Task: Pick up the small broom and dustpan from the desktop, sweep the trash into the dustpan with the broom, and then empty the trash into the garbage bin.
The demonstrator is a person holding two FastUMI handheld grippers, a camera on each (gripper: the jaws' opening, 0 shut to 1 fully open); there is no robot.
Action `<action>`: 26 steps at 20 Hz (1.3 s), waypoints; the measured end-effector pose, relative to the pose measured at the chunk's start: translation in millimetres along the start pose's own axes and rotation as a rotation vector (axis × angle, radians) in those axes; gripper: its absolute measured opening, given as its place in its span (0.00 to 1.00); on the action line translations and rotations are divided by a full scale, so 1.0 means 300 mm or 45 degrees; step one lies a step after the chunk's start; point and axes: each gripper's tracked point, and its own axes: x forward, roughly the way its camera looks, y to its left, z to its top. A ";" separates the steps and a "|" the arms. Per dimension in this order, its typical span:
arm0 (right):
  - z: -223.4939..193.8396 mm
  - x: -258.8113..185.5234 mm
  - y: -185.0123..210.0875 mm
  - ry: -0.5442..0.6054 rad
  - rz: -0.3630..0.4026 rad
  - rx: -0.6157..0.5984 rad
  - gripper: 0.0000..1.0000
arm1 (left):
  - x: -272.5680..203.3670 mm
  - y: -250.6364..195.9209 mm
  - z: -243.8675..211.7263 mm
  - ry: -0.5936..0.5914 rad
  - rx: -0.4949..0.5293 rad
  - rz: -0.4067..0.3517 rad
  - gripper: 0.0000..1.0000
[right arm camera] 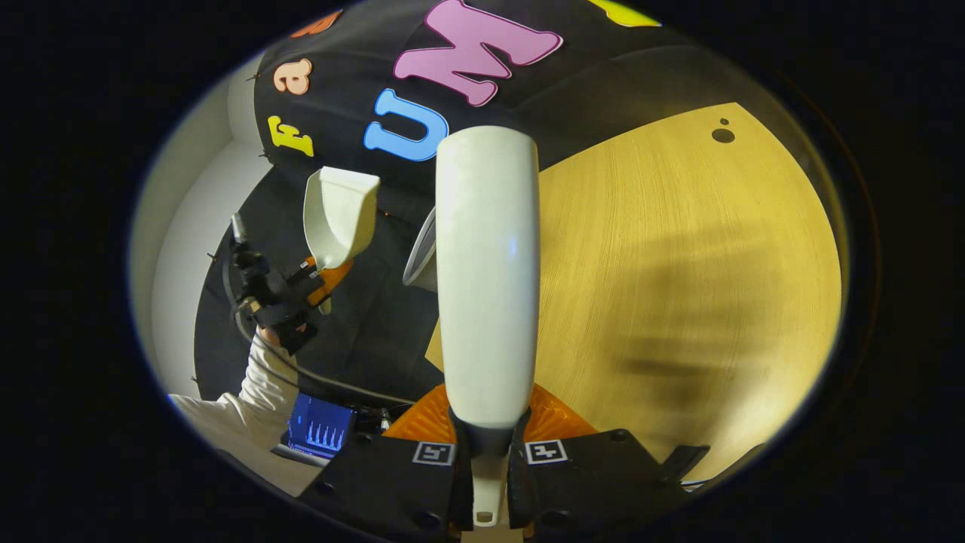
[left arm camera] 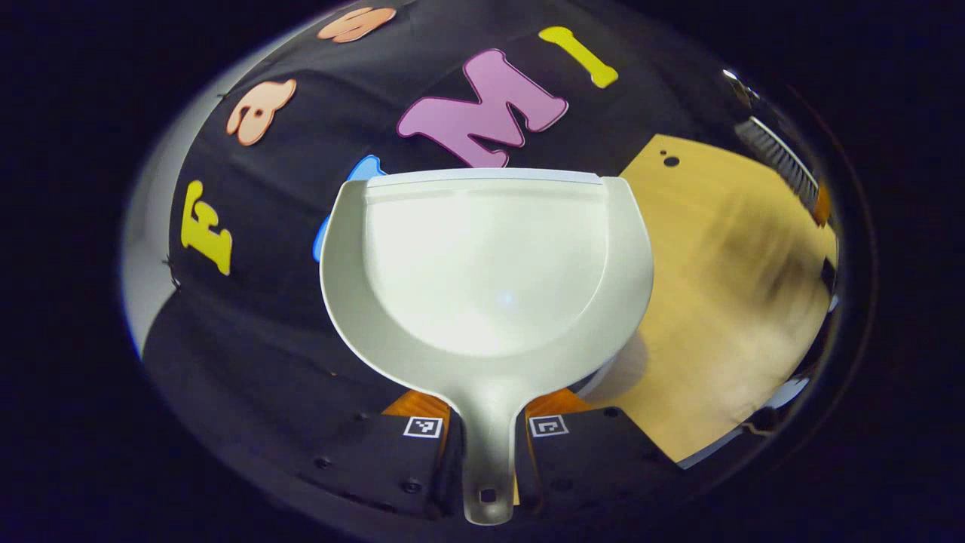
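Clamped in the left gripper [left arm camera: 488,445], the dustpan [left arm camera: 486,264] hangs off the counter [left arm camera: 724,286]; the right gripper [right arm camera: 488,452] grips the broom [right arm camera: 488,279].

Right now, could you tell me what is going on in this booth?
A person is working with two tools. The left hand-held gripper is shut on the handle of the white dustpan, held up in the air with its pan empty. The right hand-held gripper is shut on the small broom, above the wooden desktop.
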 end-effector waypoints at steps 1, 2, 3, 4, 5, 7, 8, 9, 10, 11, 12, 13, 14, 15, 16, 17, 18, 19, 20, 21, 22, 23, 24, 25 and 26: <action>0.019 0.003 0.016 -0.006 -0.003 -0.005 0.19 | -0.035 -0.062 0.020 -0.032 -0.080 -0.066 0.23; 0.041 0.015 0.034 -0.010 -0.005 -0.008 0.19 | -0.058 -0.132 0.043 -0.059 -0.148 -0.142 0.25; 0.060 0.023 0.044 -0.018 -0.008 -0.008 0.19 | -0.083 -0.207 0.066 -0.080 -0.232 -0.236 0.25; 0.070 0.030 0.052 -0.025 -0.016 -0.006 0.19 | -0.101 -0.278 0.092 -0.091 -0.312 -0.335 0.23; 0.082 0.041 0.052 -0.031 -0.035 -0.009 0.19 | -0.118 -0.338 0.101 -0.078 -0.375 -0.412 0.23; 0.096 0.058 0.033 -0.045 -0.097 -0.017 0.19 | -0.113 -0.408 0.094 -0.043 -0.447 -0.472 0.26; 0.103 0.071 0.015 -0.051 -0.141 -0.012 0.19 | -0.105 -0.441 0.074 -0.002 -0.485 -0.496 0.25; 0.107 0.085 -0.009 -0.051 -0.194 -0.003 0.19 | -0.090 -0.485 0.044 0.047 -0.538 -0.529 0.26; 0.102 0.101 -0.039 -0.043 -0.251 0.002 0.19 | -0.079 -0.531 0.005 0.108 -0.586 -0.575 0.25; 0.096 0.117 -0.073 -0.037 -0.314 0.001 0.19 | -0.050 -0.595 -0.042 0.177 -0.630 -0.641 0.25; 0.082 0.131 -0.111 -0.024 -0.381 0.005 0.19 | -0.030 -0.667 -0.084 0.259 -0.675 -0.700 0.24; 0.066 0.148 -0.140 -0.006 -0.424 0.019 0.19 | -0.002 -0.729 -0.130 0.338 -0.694 -0.738 0.26; 0.053 0.172 -0.157 0.009 -0.469 0.050 0.19 | 0.018 -0.787 -0.180 0.419 -0.689 -0.734 0.26; 0.037 0.189 -0.189 0.029 -0.520 0.057 0.19 | 0.052 -0.822 -0.204 0.425 -0.605 -0.680 0.26; 0.012 0.209 -0.217 0.057 -0.573 0.054 0.19 | 0.079 -0.832 -0.224 0.429 -0.506 -0.598 0.25; -0.013 0.226 -0.230 0.095 -0.591 0.054 0.19 | 0.089 -0.856 -0.245 0.442 -0.465 -0.583 0.26; -0.029 0.240 -0.226 0.109 -0.590 0.065 0.20 | 0.089 -0.897 -0.237 0.450 -0.508 -0.644 0.26; -0.041 0.256 -0.230 0.126 -0.595 0.068 0.19 | 0.062 -0.947 -0.231 0.501 -0.582 -0.717 0.24; -0.052 0.262 -0.245 0.136 -0.611 0.061 0.19 | 0.057 -0.983 -0.213 0.510 -0.627 -0.754 0.25; -0.061 0.268 -0.265 0.151 -0.643 0.053 0.20 | 0.071 -0.992 -0.217 0.522 -0.632 -0.755 0.26; -0.082 0.268 -0.295 0.180 -0.690 0.057 0.20 | 0.100 -1.007 -0.233 0.543 -0.613 -0.738 0.26; -0.102 0.271 -0.336 0.203 -0.736 0.071 0.20 | 0.101 -1.001 -0.233 0.561 -0.601 -0.717 0.26; -0.123 0.274 -0.379 0.224 -0.773 0.089 0.20 | 0.111 -1.011 -0.237 0.593 -0.605 -0.708 0.26; -0.136 0.278 -0.411 0.259 -0.817 0.101 0.20 | 0.110 -1.022 -0.241 0.628 -0.615 -0.715 0.26; -0.144 0.286 -0.448 0.282 -0.855 0.105 0.20 | 0.107 -1.037 -0.240 0.660 -0.630 -0.723 0.26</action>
